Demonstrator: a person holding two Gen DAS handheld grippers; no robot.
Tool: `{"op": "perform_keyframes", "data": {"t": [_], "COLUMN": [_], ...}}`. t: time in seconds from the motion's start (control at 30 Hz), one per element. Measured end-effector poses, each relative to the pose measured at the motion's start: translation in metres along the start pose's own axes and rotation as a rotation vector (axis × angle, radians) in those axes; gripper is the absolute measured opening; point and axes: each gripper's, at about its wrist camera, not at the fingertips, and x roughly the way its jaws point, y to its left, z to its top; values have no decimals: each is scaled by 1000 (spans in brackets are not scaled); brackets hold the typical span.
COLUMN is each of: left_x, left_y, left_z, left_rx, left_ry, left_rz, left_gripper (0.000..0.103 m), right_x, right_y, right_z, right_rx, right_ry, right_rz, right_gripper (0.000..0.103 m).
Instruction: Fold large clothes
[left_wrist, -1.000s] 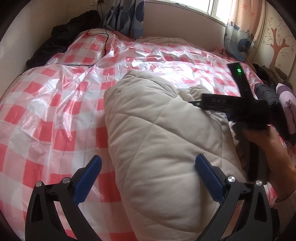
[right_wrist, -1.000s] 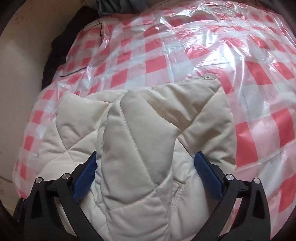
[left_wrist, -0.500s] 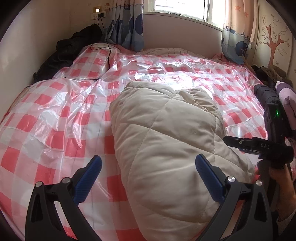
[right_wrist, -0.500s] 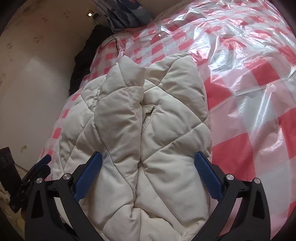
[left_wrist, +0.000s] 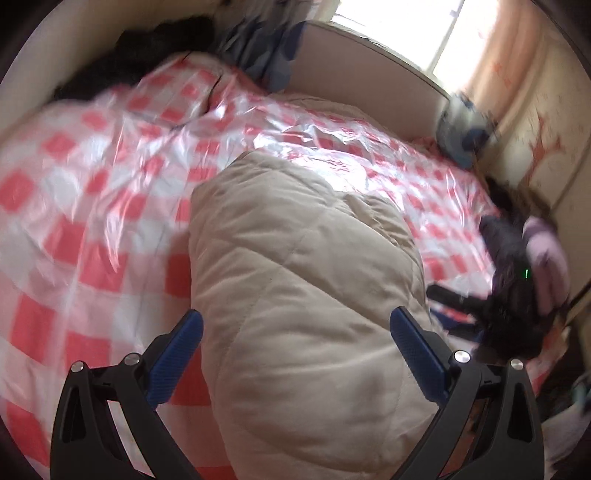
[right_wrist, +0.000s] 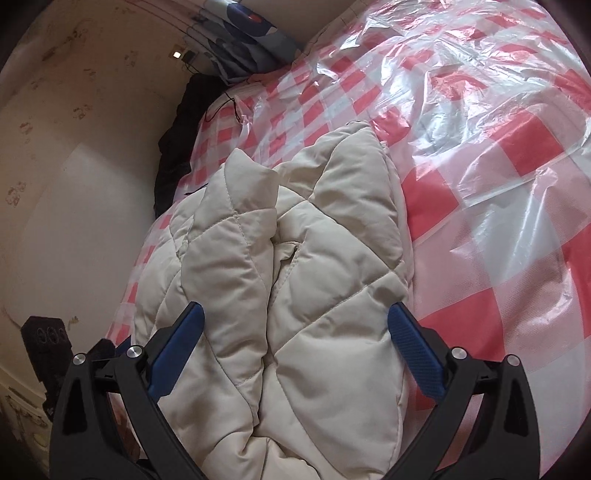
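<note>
A cream quilted padded coat (left_wrist: 303, 280) lies folded into a thick bundle on a bed under a red-and-white checked plastic sheet (left_wrist: 92, 221). My left gripper (left_wrist: 295, 343) hangs open above the bundle's near end, its blue pads wide apart with nothing between them. The left wrist view is blurred by motion. In the right wrist view the same coat (right_wrist: 295, 266) shows its folded sleeves and quilted panels. My right gripper (right_wrist: 293, 338) is open over it, holding nothing. The right gripper's black body (left_wrist: 498, 306) appears at the coat's right side in the left view.
Dark clothes (right_wrist: 181, 140) are heaped against the wall by the bed's far corner. Dark and lilac garments (left_wrist: 532, 251) sit at the bed's right edge. Patterned curtains (left_wrist: 266, 48) and a window lie beyond the bed. The checked sheet (right_wrist: 498, 166) stretches to the right of the coat.
Both grippers have drawn back from the coat and stayed open. The left view has swung and tilted, now blurred. The right gripper has dropped lower at the coat's right side.
</note>
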Motion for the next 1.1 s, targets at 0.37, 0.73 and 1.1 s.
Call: {"op": "perform_keyframes", "data": {"t": [0.37, 0.73, 1.1], "left_x": [58, 4, -56], "left_y": [48, -20, 51], "left_z": [-9, -13, -64], "left_rx": [-317, 21, -173], "left_ry": [235, 118, 201], "left_rz": [-221, -158, 66], "left_gripper": [97, 97, 97], "right_x": [17, 41, 48], "right_y": [-1, 48, 91], "right_z": [-1, -22, -77], "right_rx": [8, -124, -367], "right_ry": [79, 184, 338], "right_rz": [43, 263, 102], "right_gripper": [97, 97, 96]}}
